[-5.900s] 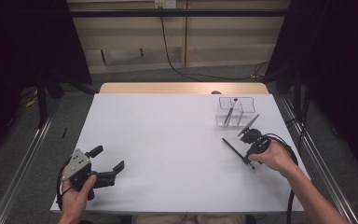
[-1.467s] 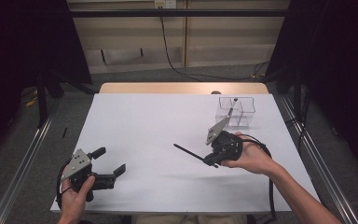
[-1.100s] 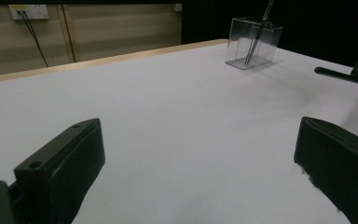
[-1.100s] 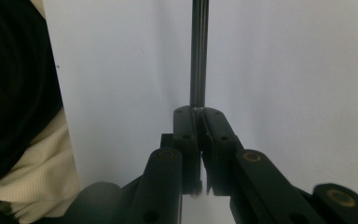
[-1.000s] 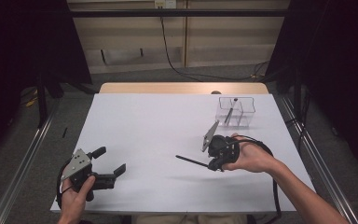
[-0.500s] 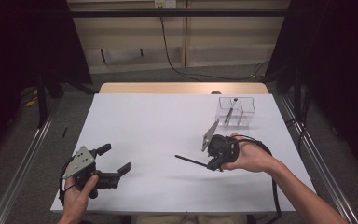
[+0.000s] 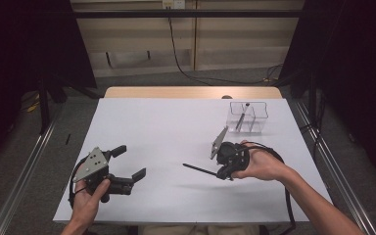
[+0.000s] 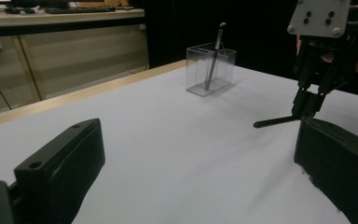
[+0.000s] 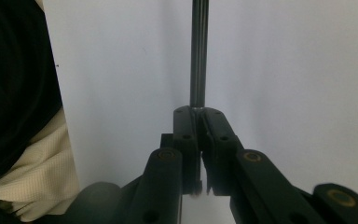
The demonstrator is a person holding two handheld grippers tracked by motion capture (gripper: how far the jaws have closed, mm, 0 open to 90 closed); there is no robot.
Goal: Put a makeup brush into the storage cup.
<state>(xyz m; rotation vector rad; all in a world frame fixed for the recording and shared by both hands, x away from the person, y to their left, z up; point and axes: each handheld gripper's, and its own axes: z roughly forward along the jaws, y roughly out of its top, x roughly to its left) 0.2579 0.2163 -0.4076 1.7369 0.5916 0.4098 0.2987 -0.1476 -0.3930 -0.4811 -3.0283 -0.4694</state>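
The black pen (image 7: 199,170) is clamped in the right gripper (image 7: 221,173), jaws pinched tight on one end so the rest of it sticks out level above the white table (image 7: 166,122), pointing toward the left side of the high view. So its long axis runs pretty much straight at the left gripper (image 7: 129,165), which sits near the front-left corner with its jaws spread wide and nothing between them. That line-up looks like what matters next if this is a hand-over: the free tip is the end nearest the left hand (image 7: 89,200), but the two are well apart for now, with bare table between.

The clear organizer box (image 7: 247,117) sits behind the right hand (image 7: 262,164) toward the far edge, with another pen (image 7: 241,116) leaning upright in it.

The right gripper view gives you the actual grip: both pads (image 9: 189,122) squeezed on the pen's end, barrel running straight up the frame. Can't really tell from there how high it is off the table, though. The left gripper view fills that in: the pen hangs a bit above the surface, casting a faint shadow, seen through the left gripper's open jaws.
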